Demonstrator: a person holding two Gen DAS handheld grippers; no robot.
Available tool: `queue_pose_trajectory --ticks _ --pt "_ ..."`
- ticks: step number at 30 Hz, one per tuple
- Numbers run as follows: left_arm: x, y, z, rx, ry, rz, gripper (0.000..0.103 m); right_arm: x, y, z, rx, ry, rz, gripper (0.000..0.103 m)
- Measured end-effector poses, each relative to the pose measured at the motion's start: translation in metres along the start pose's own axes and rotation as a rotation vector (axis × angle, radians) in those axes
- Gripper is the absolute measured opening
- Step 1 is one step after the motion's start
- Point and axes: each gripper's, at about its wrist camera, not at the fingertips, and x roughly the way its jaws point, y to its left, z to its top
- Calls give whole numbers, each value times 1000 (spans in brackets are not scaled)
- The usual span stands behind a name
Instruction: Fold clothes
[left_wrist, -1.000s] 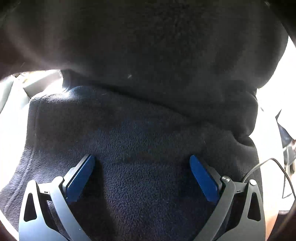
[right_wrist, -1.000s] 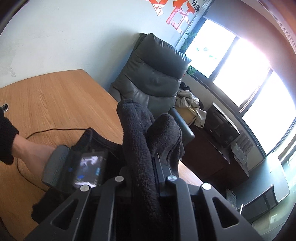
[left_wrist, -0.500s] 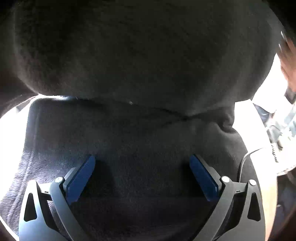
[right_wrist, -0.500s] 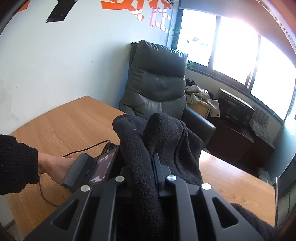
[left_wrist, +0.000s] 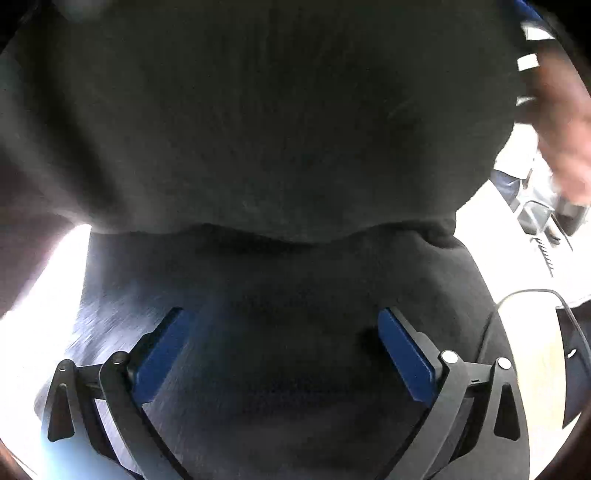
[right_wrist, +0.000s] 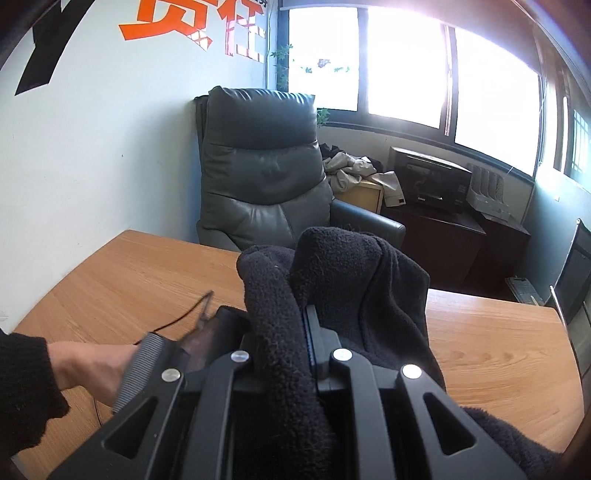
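Black fleece garment (right_wrist: 332, 280) bunched over wooden bench (right_wrist: 147, 280), right claw (right_wrist: 306, 332) still pinching its fold and now rolled level, left claw (left_wrist: 280, 325) spread above fleece, hanging fold nearer than before.

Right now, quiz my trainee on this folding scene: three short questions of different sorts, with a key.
1. True or false: the right gripper is shut on the black fleece.
2. The left gripper is: A) open over the fleece, B) clamped on a cable, C) out of view.
3. What stands beyond the wooden table?

Key: 1 true. 2 A. 3 a grey leather armchair.
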Motion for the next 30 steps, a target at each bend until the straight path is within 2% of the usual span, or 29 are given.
queue_pose_trajectory --ticks 4,7,8,9,11,12,15,17,18,22,24,25,26,27,29,30 --pt "-19 -6 -25 -81 7 23 102 14 12 -22 -87 41 -15 19" --pt "-17 -14 -30 -103 9 23 102 5 26 -41 -193 39 -2 29" --pt "-16 -17 -32 -110 9 22 102 -11 30 -46 -233 6 13 41" --pt "-14 -18 -32 -111 5 21 102 -28 32 -51 -274 -30 30 61" --pt "-6 -19 -26 -101 7 19 103 -73 30 -57 -323 -128 55 82" --pt "-1 -20 -23 -96 9 18 103 -97 26 -58 -336 -171 65 88" --pt "10 -20 -14 -86 13 15 103 -148 5 -65 -390 -226 33 92" --pt "17 -21 -9 -82 13 13 103 -161 -11 -73 -447 -217 -17 99" --pt "19 -21 -7 -77 15 15 103 -158 -20 -82 -492 -187 -48 100" --pt "26 -25 -2 -69 28 19 103 -105 -26 -131 -716 -32 -65 99" --pt "26 -27 -1 -65 36 15 103 -82 -23 -137 -723 -19 -67 95" --pt "27 -28 -1 -64 37 12 103 -71 -22 -140 -722 -15 -68 87" --pt "29 -29 -1 -65 37 9 103 -59 -20 -142 -721 -11 -69 57" --pt "30 -30 -1 -65 38 7 103 -57 -18 -135 -681 -15 -48 40" --pt "32 -32 -1 -69 36 3 103 -56 -13 -117 -589 -27 4 29" --pt "32 -32 -2 -73 34 2 103 -55 -11 -107 -542 -34 29 27"
